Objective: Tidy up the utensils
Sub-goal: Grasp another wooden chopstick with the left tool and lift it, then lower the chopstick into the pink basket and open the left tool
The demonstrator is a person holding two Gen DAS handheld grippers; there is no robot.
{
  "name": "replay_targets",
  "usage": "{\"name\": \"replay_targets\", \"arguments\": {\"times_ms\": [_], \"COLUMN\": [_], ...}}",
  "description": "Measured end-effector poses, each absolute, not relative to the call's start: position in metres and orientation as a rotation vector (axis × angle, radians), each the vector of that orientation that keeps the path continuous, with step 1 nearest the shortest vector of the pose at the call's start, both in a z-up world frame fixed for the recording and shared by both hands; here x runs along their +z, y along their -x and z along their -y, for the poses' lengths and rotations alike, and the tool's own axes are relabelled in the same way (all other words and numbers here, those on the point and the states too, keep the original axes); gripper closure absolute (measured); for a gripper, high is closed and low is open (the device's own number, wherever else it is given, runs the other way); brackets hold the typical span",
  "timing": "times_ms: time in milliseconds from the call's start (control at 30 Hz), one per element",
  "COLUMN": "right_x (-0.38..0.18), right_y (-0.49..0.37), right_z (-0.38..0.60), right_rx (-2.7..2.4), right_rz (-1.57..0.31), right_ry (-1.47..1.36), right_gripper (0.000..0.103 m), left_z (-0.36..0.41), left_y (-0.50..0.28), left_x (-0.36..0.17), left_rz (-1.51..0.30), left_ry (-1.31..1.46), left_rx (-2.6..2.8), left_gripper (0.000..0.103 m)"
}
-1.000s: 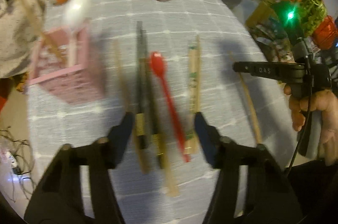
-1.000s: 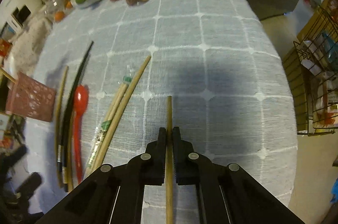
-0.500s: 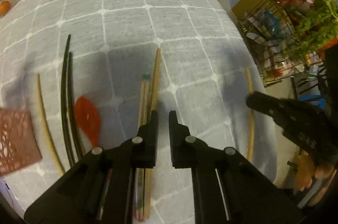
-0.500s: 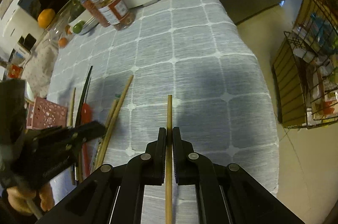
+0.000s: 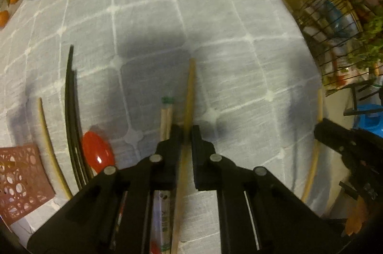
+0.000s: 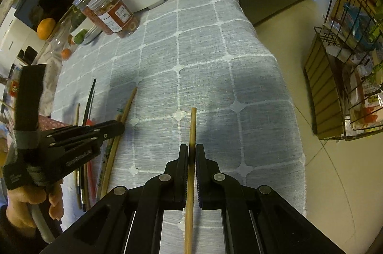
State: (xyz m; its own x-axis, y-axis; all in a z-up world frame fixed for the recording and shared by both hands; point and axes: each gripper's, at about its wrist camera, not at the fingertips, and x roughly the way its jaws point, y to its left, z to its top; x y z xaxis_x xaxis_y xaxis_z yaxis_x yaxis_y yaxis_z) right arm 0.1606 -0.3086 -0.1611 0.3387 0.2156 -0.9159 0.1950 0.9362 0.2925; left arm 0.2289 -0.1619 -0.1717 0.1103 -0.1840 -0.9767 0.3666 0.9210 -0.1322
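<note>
Each claw grips one wooden chopstick — left claw (image 5: 188,134) over the table, right claw (image 6: 192,153) likewise

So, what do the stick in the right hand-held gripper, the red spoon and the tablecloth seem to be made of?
Stick: probably bamboo or wood; a matte, even tan shaft with no shine, clamped in the right hand-held gripper.
Red spoon: likely plastic; uniform bright red with a sharp glossy highlight on the bowl.
Tablecloth: woven fabric; grey with visible thread texture and a white grid pattern, draping over the table's edge.
</note>
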Motion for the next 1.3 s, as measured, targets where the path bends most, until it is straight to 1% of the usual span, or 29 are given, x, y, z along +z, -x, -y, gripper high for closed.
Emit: {"name": "replay_targets", "arguments": {"times_ms": [100, 133, 267, 367, 500, 767, 1000, 1100, 1300], "right_x": [-0.159, -0.159, -0.155, -0.147, -0.132, -0.097, -0.068, -0.059, -0.035], "right_y": [-0.161, -0.161, -0.161, -0.158, -0.150, -0.137, -0.121, -0.115, -0.108], "right_z": [0.306, 0.305, 0.301, 0.299, 0.293, 0.251, 0.212, 0.201, 0.177], "right_rx": [0.016, 0.017, 0.019, 0.023, 0.025, 0.091, 0.132, 0.146, 0.170], "right_rz": [-1.231, -1.229, -1.218, -1.197, -1.154, -1.065, -0.976, -0.944, -0.853], "right_ry": [-0.380, -0.379, -0.377, -0.375, -0.363, -0.284, -0.203, -0.173, -0.135], "right_gripper": [0.097, 0.097, 0.097, 0.097, 0.097, 0.097, 0.097, 0.097, 0.097], "left_z": [0.166, 0.167, 0.163, 0.148, 0.124, 0.083, 0.054, 0.046, 0.027], "left_y": [-0.228, -0.226, -0.217, -0.207, -0.181, -0.136, -0.112, -0.108, -0.095], "left_x": [-0.172, -0.172, -0.168, -0.152, -0.118, -0.066, -0.049, -0.042, -0.010], "left_rz": [-1.400, -1.391, -1.373, -1.306, -1.202, -1.040, -0.934, -0.920, -0.781], "left_ry": [-0.179, -0.186, -0.180, -0.178, -0.160, -0.136, -0.071, -0.035, -0.009], "left_rx": [-0.406, -0.405, -0.374, -0.363, -0.370, -0.384, -0.380, -0.387, -0.363], "left_gripper": [0.093, 0.095, 0.096, 0.096, 0.096, 0.096, 0.096, 0.096, 0.096]}}
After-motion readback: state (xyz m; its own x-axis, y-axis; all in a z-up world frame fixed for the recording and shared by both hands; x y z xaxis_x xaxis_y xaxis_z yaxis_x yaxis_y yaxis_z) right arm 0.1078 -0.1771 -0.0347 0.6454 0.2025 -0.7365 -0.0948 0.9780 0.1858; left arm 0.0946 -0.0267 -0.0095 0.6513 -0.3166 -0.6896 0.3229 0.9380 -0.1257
